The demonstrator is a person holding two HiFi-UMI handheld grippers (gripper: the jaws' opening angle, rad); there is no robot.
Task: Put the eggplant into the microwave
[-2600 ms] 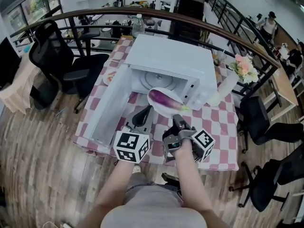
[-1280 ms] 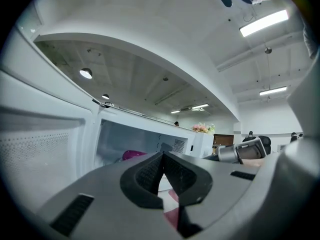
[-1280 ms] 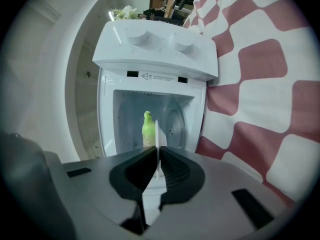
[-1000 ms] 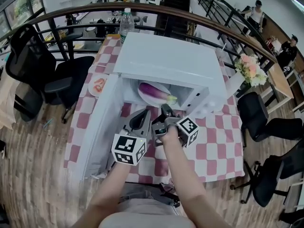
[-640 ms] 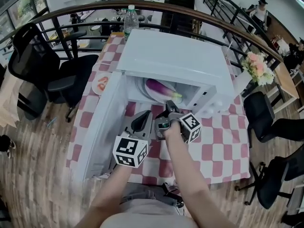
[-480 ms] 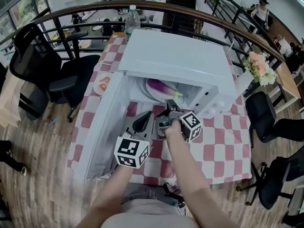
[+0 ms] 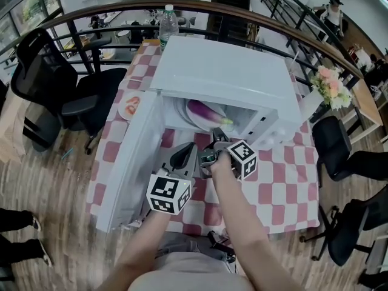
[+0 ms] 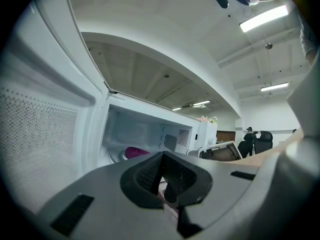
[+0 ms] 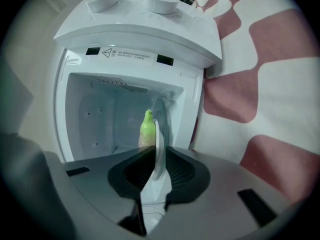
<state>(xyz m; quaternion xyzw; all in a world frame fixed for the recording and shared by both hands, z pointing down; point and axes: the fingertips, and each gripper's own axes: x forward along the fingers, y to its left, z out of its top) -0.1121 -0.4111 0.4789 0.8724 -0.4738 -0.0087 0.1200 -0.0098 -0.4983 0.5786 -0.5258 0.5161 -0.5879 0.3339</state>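
Carried forward since the earliest head view: the plate [image 7: 189,121] with the eggplant [image 7: 203,110], then out over the cloth before the opening, now inside the cavity of the microwave [image 7: 230,71]. Followed in by the right gripper [image 7: 214,144], now at the cavity's mouth.

Underneath everything, a table [image 7: 285,190] in a red-and-white checked cloth, ringed by black office chairs [image 7: 66,83]. On the table, filling much of it, the white microwave, with its door [image 7: 130,162] swung wide toward the left of the head view. To its right, a bunch of pale flowers [image 7: 329,85]; behind it, a clear bottle [image 7: 168,22]; left of the door, a small dish [image 7: 129,107] with something red on it.

Then the left gripper [image 8: 162,179]: held about level just beside the right one, in front of the opening, jaws clenched together on nothing. Then the right gripper: aimed into the cavity, jaws just been easing apart, the plate's thin rim edge-on between them and both pads seemingly against it yet.

Next, the plate: white, low in the cavity, half under the roof's edge; set down or not, cannot tell. On it the eggplant, purple, wholly inside, lying across the opening, with its green stem [image 9: 146,128] toward the control-panel side, just beyond the right gripper.
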